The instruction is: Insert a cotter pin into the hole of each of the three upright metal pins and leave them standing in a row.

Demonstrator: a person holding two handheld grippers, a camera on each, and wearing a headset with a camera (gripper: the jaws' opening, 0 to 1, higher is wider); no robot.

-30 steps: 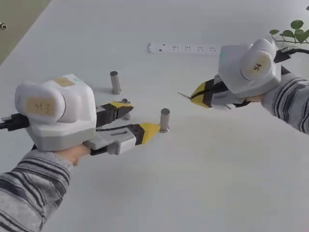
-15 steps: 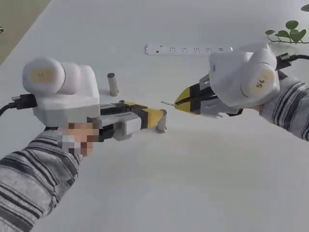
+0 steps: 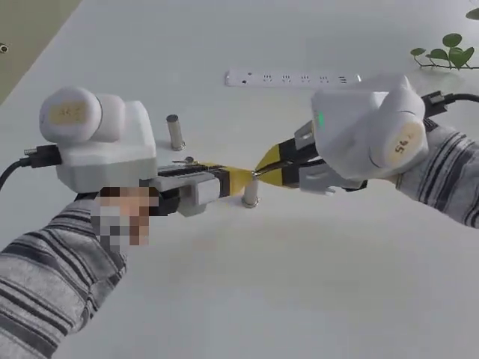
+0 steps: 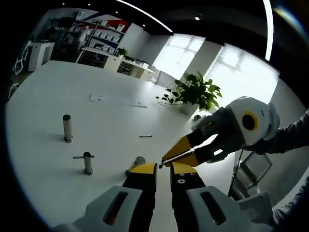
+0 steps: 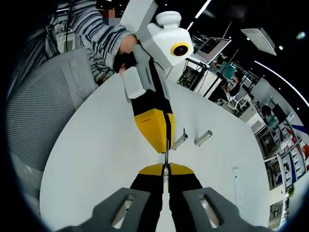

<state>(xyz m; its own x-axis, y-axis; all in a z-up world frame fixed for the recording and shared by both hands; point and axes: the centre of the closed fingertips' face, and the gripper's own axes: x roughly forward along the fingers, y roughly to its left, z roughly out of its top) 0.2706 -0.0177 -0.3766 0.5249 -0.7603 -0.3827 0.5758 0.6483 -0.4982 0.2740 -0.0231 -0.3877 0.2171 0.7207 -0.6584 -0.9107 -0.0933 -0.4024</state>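
The right claw (image 3: 260,171) is pinching a cotter pin (image 5: 166,159) tight between its yellow tips. The cotter pin is a thin, shiny metal stick. It sticks straight out along the jaws and lies almost flat, with its free end aimed at the tip of the left claw (image 3: 241,178). The two claws meet nose to nose just above the near pin (image 3: 251,194). The near pin is a short, round, grey metal post. It stands up straight on the table (image 3: 314,284), and its top is hidden behind the left claw's yellow tip. The left claw's jaws are pulled in close, with just a thin slit between them, and I can see nothing in the slit. In the left gripper view the near pin shows past the left jaw, not between the jaws. The middle pin (image 4: 88,163) stands a little way off and has another cotter pin (image 4: 78,156) poking sideways through its top, lying flat. The far pin (image 4: 67,128) stands straight up past it and its top is bare. The three posts make a slanted line and do not touch. The table is white, smooth and flat. Its edge runs along the far left in the head view, well away from the posts. A long white power strip (image 3: 292,77) lies behind the posts, and a green plant (image 3: 449,51) sits at the far right. The table on the person's side of the near pin is wide and bare.
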